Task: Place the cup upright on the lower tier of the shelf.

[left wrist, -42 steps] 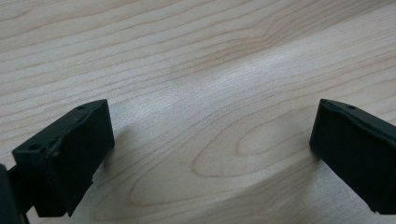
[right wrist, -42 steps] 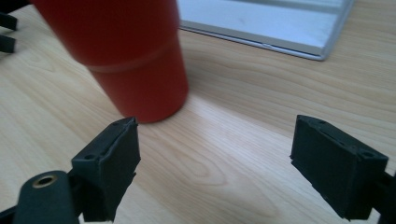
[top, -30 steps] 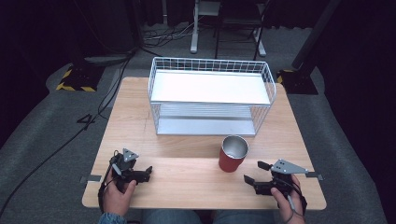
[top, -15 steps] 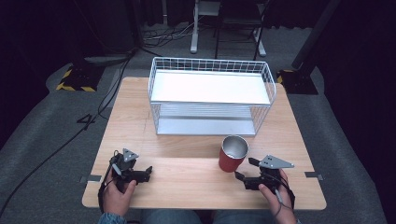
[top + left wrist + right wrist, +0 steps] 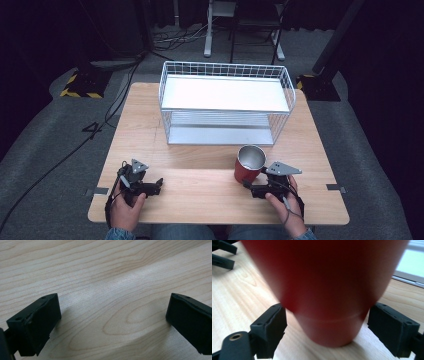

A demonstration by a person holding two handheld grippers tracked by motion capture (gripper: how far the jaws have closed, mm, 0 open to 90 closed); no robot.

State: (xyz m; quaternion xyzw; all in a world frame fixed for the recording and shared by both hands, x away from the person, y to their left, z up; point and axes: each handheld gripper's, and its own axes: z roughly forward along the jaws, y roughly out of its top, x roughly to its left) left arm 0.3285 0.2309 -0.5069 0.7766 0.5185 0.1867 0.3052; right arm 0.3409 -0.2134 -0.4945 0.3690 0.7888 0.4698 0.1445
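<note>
A red cup (image 5: pixel 249 164) with a shiny metal inside stands upright on the wooden table (image 5: pixel 210 200), in front of the wire rack. My right gripper (image 5: pixel 248 186) lies low on the table just right of the cup, open. In the right gripper view the cup's red wall (image 5: pixel 327 290) stands between the two black jaws, with a gap on each side. My left gripper (image 5: pixel 158 185) rests near the table's front left, open over bare wood (image 5: pixel 112 302), with nothing between its jaws.
A white wire rack (image 5: pixel 226 102) with two shelves stands at the back middle of the table. The table's front edge runs just below both hands. Dark floor with cables (image 5: pixel 115 105) and stands surrounds the table.
My right gripper has slid left along the table until its open jaws flank the base of the red cup. The left gripper has stayed put.
</note>
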